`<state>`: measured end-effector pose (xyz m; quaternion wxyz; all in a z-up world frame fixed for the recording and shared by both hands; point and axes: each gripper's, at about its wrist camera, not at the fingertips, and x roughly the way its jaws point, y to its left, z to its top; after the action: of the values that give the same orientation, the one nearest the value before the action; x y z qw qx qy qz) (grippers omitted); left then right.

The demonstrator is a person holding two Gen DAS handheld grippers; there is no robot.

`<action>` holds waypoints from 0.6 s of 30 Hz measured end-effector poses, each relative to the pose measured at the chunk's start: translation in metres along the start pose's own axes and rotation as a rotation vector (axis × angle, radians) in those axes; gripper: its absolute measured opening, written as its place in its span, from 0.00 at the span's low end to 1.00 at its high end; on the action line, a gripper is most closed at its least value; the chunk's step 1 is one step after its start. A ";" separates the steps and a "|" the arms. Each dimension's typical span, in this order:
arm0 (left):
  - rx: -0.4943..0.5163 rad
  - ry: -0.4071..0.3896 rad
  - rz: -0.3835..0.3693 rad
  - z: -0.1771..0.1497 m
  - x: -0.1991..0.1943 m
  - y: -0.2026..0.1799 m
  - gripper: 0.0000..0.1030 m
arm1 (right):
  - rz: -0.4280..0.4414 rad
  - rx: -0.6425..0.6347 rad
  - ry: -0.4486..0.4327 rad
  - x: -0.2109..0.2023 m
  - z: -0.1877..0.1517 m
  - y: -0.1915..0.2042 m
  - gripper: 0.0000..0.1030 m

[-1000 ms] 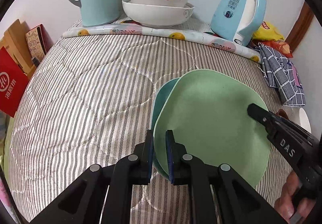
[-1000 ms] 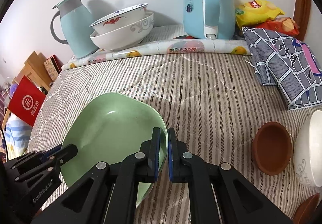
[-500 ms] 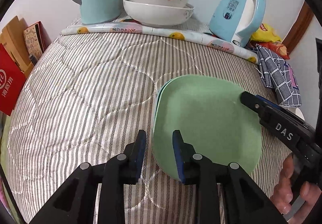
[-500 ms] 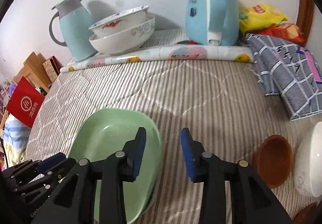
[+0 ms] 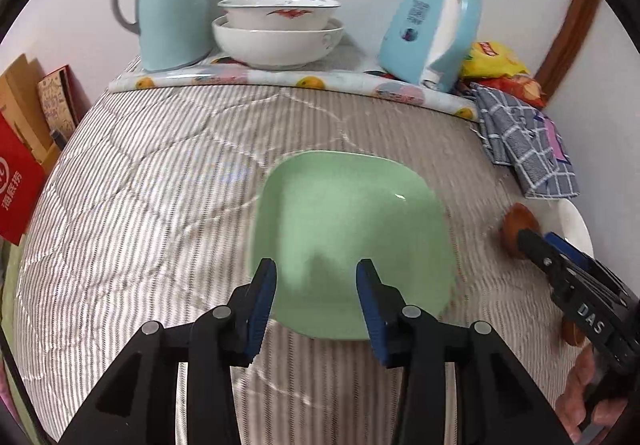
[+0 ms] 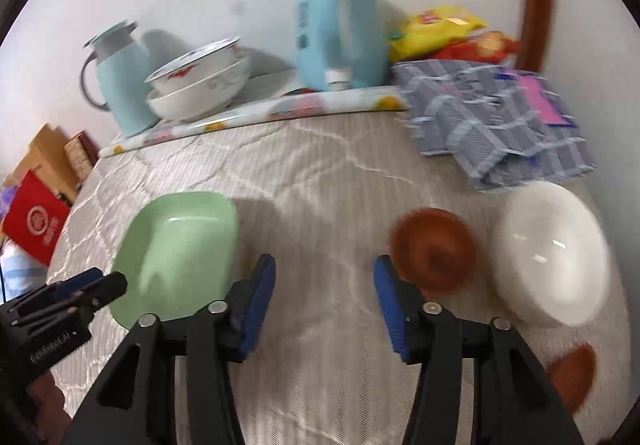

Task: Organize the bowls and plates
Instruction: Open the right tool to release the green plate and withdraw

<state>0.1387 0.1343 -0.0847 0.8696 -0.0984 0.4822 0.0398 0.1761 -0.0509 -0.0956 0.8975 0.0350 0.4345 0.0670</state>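
A green square plate (image 5: 352, 237) lies flat on the striped quilt, also in the right wrist view (image 6: 176, 253). My left gripper (image 5: 316, 281) is open and empty, just above the plate's near edge. My right gripper (image 6: 324, 285) is open and empty over bare quilt, between the green plate and a small brown bowl (image 6: 434, 253). A white bowl (image 6: 552, 253) sits right of the brown bowl. A second brown dish (image 6: 572, 373) lies at the lower right. Two stacked white bowls (image 5: 278, 33) stand at the back.
A light blue jug (image 5: 168, 5) and a blue kettle (image 5: 430, 29) stand at the back on a fruit-print cloth (image 5: 280, 79). A checked cloth (image 6: 492, 117) and snack bags (image 6: 440, 29) lie back right. Red boxes (image 5: 16, 181) stand left of the bed.
Both grippers let go of the green plate and opened wide. The plate came to lie flat on the quilt. My right gripper moved right, toward the brown bowl.
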 end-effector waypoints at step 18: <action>0.149 -0.140 0.039 -0.005 -0.019 -0.119 0.38 | -0.185 0.112 -0.070 -0.102 -0.052 -0.125 0.53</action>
<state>0.1440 0.0173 -0.0557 0.9051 -0.0213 0.4239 0.0275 0.0839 -0.1891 -0.0638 0.9111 0.0472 0.4073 -0.0417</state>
